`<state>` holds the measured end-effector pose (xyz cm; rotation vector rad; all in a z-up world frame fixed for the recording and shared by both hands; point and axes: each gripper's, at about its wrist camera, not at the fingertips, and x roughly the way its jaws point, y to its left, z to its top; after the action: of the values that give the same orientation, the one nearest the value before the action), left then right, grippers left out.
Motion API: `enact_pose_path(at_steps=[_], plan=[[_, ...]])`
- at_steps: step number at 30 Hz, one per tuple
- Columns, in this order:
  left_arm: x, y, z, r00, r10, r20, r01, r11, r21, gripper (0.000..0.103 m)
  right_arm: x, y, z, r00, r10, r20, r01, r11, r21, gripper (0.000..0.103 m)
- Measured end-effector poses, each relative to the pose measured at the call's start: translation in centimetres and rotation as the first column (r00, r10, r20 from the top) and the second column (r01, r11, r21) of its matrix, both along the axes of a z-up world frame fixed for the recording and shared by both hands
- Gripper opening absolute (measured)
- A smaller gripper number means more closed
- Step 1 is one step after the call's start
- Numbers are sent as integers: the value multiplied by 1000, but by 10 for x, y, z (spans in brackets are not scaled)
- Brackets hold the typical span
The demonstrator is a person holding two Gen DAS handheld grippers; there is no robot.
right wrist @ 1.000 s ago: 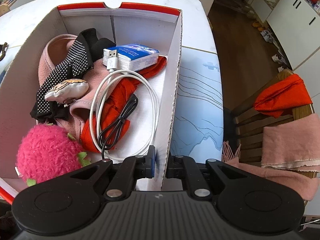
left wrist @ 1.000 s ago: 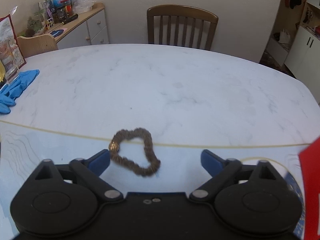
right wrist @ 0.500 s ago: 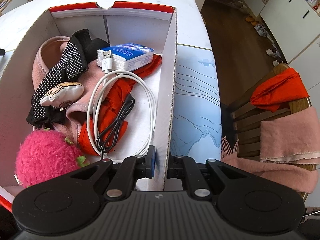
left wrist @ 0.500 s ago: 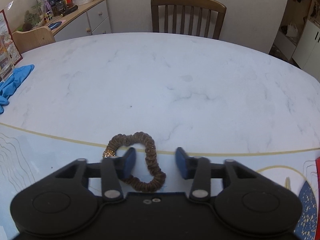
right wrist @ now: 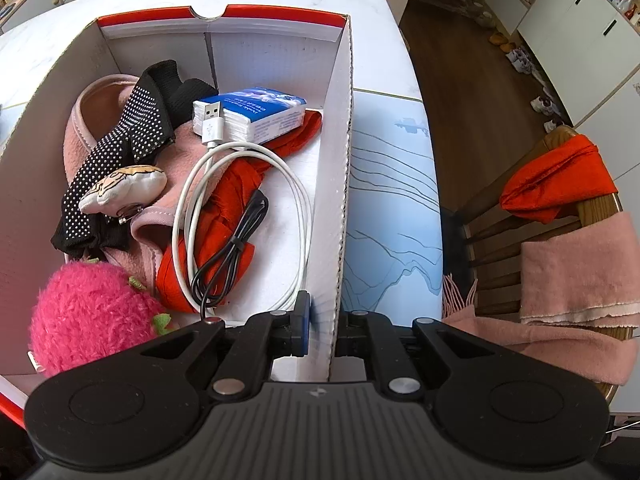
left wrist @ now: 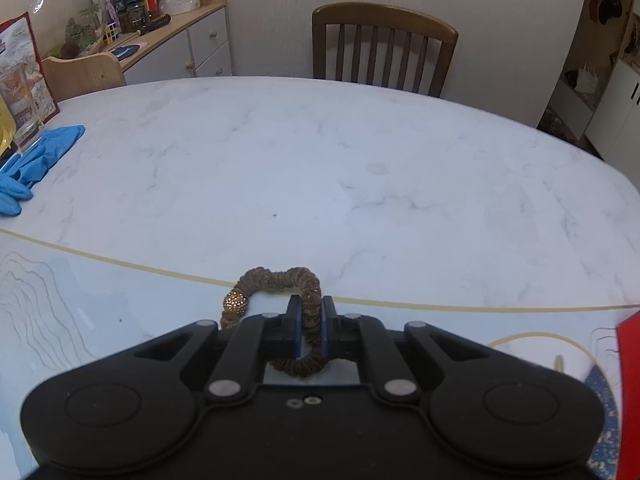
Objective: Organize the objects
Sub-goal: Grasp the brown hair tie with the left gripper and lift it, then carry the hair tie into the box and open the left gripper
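Left tool: jaws pressed together on the right-hand strand of the scrunchie. The blue pads squeeze the band flat between them. The rest of the brown loop lies on the surface, bulging ahead of the tool and to its left, with a short arc showing behind the pads. The gold bead sits just left of the tool, on the mat's pale blue area near its gold border line. Tool is pitched steeply down toward the surface.

Far left of this tool: blue gloves on the surface edge. Ahead, beyond the surface: a chair. A red corner enters at the right edge.

Right tool: jaws nearly together, clamped on the box at its right wall, one finger inside and one outside. Only the inner blue pad is visible.

Box contents, ahead and left of this tool: white cable coiled just ahead; black cable bundled within that coil; red cloth beneath both; tissue pack farther ahead with the USB plug resting on it; dotted black sock and pink slipper to the left; pink plush nearest left.

Right of the box: the blue mat, then a chair draped with red and pink cloths.
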<state>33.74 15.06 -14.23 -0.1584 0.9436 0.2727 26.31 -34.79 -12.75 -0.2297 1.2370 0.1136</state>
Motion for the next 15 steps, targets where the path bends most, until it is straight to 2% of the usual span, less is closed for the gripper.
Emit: enact_pose_path(at_steps=[7,15], plan=[[-24,-14,25,997,-21,69,24,998,-56,6,-1,1,2,1000,11,8,-11,1000,4,9],[-50,-44,38,993,-73,96,81,993,-84,6,-3,-2,5,999,36,25,-36,999,15,9]])
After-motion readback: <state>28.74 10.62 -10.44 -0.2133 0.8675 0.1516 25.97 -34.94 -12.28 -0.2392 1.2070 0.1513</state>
